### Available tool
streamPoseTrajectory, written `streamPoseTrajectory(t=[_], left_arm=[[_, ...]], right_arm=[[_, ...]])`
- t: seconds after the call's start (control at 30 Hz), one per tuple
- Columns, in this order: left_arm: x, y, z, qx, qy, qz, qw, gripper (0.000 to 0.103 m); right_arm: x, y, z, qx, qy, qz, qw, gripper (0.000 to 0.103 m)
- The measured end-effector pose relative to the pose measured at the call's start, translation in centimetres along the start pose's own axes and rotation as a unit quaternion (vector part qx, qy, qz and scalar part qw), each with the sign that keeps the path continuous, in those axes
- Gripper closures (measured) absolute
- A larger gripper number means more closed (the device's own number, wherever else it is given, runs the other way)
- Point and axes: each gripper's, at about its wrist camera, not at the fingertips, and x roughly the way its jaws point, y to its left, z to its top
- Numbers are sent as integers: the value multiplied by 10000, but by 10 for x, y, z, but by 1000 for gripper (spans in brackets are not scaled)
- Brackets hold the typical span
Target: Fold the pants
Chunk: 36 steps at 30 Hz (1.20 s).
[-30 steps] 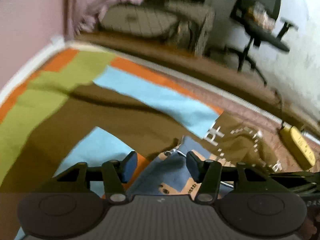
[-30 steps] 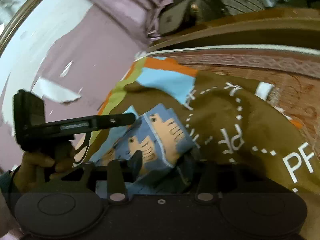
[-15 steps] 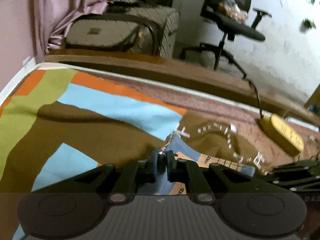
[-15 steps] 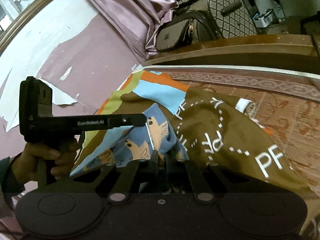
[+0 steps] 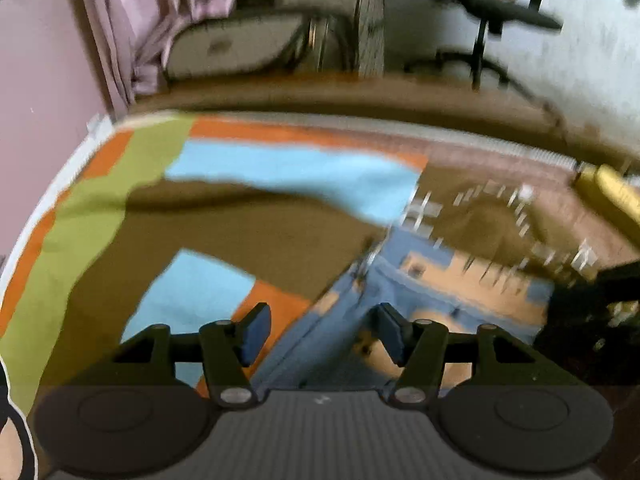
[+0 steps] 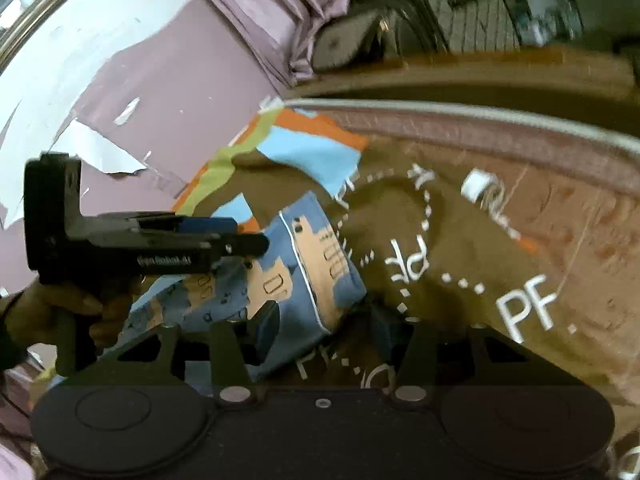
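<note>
The blue pants with a tan animal print [image 6: 308, 264] lie folded in a compact bundle on the brown bedspread [image 6: 460, 240]. They also show in the left wrist view [image 5: 400, 296], just beyond my fingers. My left gripper [image 5: 322, 334] is open above the bundle's near edge, holding nothing. My right gripper [image 6: 326, 330] is open at the bundle's right corner, holding nothing. The left gripper also shows from the side in the right wrist view [image 6: 240, 236], held by a hand over the bundle.
The bedspread has orange, green and light blue patches [image 5: 280, 168] and white "PF" lettering [image 6: 524, 308]. A pink wall [image 6: 160, 100] runs along the left. Bags [image 5: 240, 44] and an office chair [image 5: 496, 20] stand beyond the bed. A yellow object [image 5: 616, 196] lies at the right edge.
Both grippers were shut on the pants half a second ago and have opened, letting go. The folded bundle now rests on the bedspread.
</note>
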Motion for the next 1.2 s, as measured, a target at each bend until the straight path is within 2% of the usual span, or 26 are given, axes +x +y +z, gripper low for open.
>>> streamPoseTrajectory(t=[0.03,0.2,0.23,0.27,0.33,0.43,0.47,0.57,0.6,0.7,0.73,0.77,0.9,1.03,1.13,1.2], left_arm=[[5,0,0,12,90,42,10000,38],[6,-3,-4,96,-2,106,9999,37],[6,-2,-6,91,-13,95,9999,37],[6,-1,-7,75,-22,87,9999,37],[5,1,-8,21,-41,94,9999,37],[3,1,-7,-78,-139,144,9998,37],[3,1,-6,-100,-165,176,9997,35],[-3,2,-8,-209,-247,332,9989,34],[-9,4,-10,-269,-287,400,9984,34],[-45,13,-23,-295,-430,684,9963,34],[-62,18,-32,-273,-471,778,9955,31],[-81,24,-44,-266,-505,859,9947,27],[-144,64,-106,-406,-419,1324,9895,20],[-168,124,-170,-982,-78,1880,9772,22],[-173,171,-205,-1670,106,1901,9674,25],[-173,193,-219,-2135,162,1657,9626,25]], right_arm=[[3,-2,3,122,68,62,9999,53],[14,-18,12,721,349,391,9960,57],[15,-17,12,716,344,367,9962,66],[15,-17,12,634,323,251,9971,89],[12,-15,9,507,188,122,9985,93],[-1,2,8,-77,-266,-108,9996,94],[-2,8,8,-277,-273,-208,9990,94],[13,7,1,-554,84,-381,9977,89],[10,5,-1,-589,15,-337,9977,87],[-3,17,-5,-1111,-283,-445,9924,64],[-8,24,-5,-1394,-452,-516,9879,50],[-12,30,-5,-1642,-568,-554,9832,43],[-3,65,5,-2751,-764,-311,9579,35],[52,113,23,-3317,166,758,9402,38],[97,163,23,-3906,649,1353,9083,41],[119,189,19,-4197,967,1674,8868,42]])
